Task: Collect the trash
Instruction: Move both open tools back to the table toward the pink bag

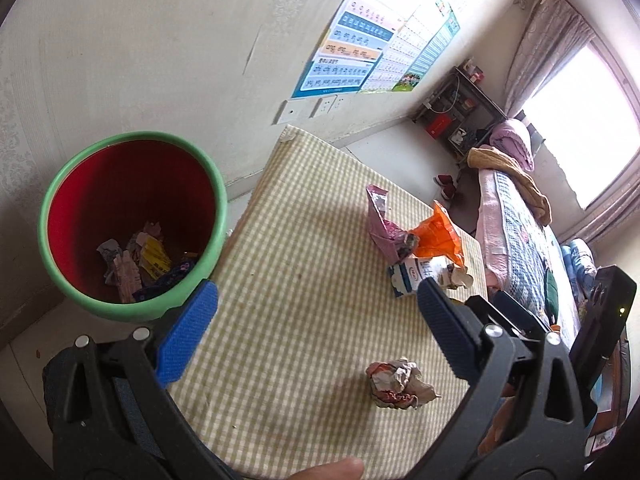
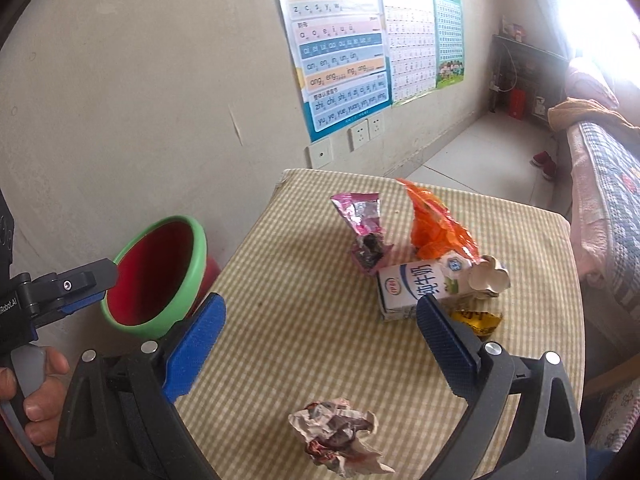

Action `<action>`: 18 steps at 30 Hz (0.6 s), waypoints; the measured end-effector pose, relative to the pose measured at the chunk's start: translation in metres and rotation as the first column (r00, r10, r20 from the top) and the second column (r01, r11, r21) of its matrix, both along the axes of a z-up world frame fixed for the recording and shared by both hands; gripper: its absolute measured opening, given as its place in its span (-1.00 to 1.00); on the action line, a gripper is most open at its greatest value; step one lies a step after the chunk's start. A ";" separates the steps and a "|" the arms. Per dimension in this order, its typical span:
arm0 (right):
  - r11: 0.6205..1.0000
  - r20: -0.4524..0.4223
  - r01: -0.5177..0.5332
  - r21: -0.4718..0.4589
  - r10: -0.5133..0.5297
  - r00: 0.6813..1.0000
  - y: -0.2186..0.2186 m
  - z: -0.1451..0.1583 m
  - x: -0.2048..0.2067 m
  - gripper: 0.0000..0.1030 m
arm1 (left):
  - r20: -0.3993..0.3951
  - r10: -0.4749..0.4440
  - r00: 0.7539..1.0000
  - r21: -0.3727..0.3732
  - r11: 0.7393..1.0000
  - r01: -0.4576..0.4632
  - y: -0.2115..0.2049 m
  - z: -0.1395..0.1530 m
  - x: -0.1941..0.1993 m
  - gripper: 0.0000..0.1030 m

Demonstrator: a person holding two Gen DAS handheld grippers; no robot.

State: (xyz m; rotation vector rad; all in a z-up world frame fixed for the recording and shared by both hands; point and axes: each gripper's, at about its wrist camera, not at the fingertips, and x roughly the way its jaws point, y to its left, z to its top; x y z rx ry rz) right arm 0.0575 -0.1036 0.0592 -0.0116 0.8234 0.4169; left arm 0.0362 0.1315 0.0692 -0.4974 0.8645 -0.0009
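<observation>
While both claws, left (image 1: pixel 318 308) & right (image 2: pixel 320 320), gape empty, milk carton (image 2: pixel 416 286) w/ Chinese text lies nearby.

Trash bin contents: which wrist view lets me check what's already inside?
The left wrist view. It looks down into the green-rimmed trash bin, showing crumpled paper and wrappers on the bottom. The right wrist view sees the bin from the side, tilted away: only its red inner wall and rim show, none of the contents.
</observation>
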 end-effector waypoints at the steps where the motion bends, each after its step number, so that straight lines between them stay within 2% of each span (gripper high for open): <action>1: 1.000 0.001 0.014 0.006 -0.014 1.000 -0.008 0.001 -0.001 0.81 | 0.000 -0.012 1.000 0.004 1.000 0.012 -0.006 0.001 0.001 0.89; 10: 0.994 0.013 0.106 0.003 -0.106 0.994 -0.065 0.003 0.000 0.80 | -0.005 -0.100 0.995 0.031 0.995 0.100 -0.052 0.005 0.015 0.89; 18: 0.987 0.037 0.159 -0.018 -0.159 0.987 -0.099 0.005 0.004 0.80 | -0.011 -0.171 0.985 0.020 0.985 0.171 -0.087 0.007 0.029 0.89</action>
